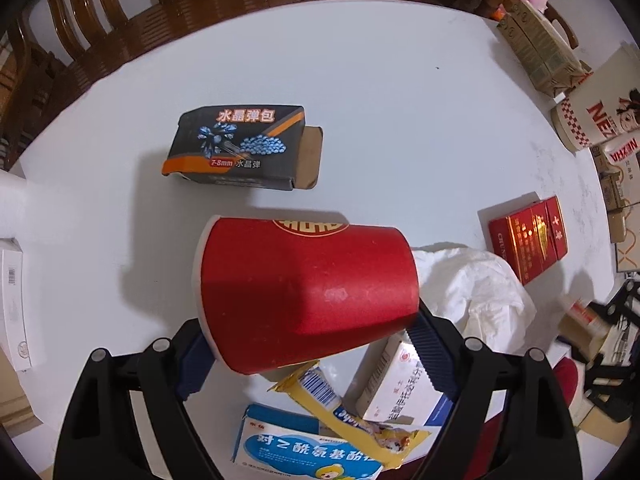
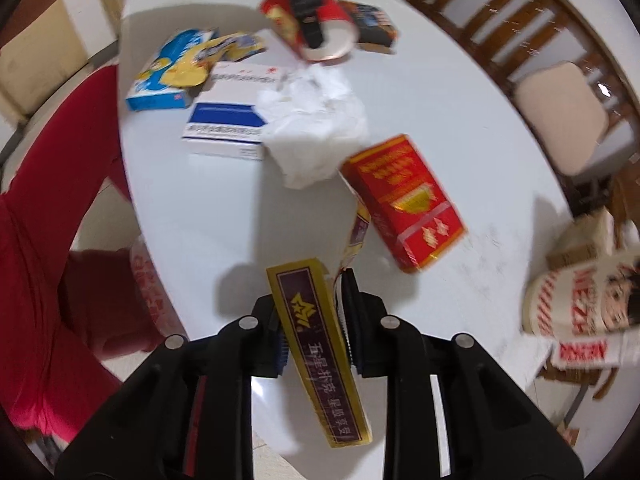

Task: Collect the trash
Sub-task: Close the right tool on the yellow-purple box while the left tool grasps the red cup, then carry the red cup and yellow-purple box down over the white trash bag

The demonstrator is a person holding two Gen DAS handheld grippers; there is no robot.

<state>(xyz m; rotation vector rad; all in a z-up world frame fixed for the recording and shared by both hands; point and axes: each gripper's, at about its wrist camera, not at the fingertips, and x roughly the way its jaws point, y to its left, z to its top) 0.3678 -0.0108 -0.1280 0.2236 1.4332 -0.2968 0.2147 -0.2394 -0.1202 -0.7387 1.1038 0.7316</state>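
Left gripper (image 1: 308, 344) clamps the red paper cup (image 1: 304, 292) sideways between wide-set jaws; right gripper (image 2: 312, 320) pinches a yellow-and-purple card box (image 2: 320, 352).

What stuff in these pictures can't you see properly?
- Inside the red cup: left wrist view shows only its side; right wrist view blurs its mouth.
- White-and-blue box: left wrist view, the left gripper, the cup and the yellow wrapper cover parts.
- Small print on the gold card box: right wrist view, motion blur.
- Noodle cup: cut off at the right edge.
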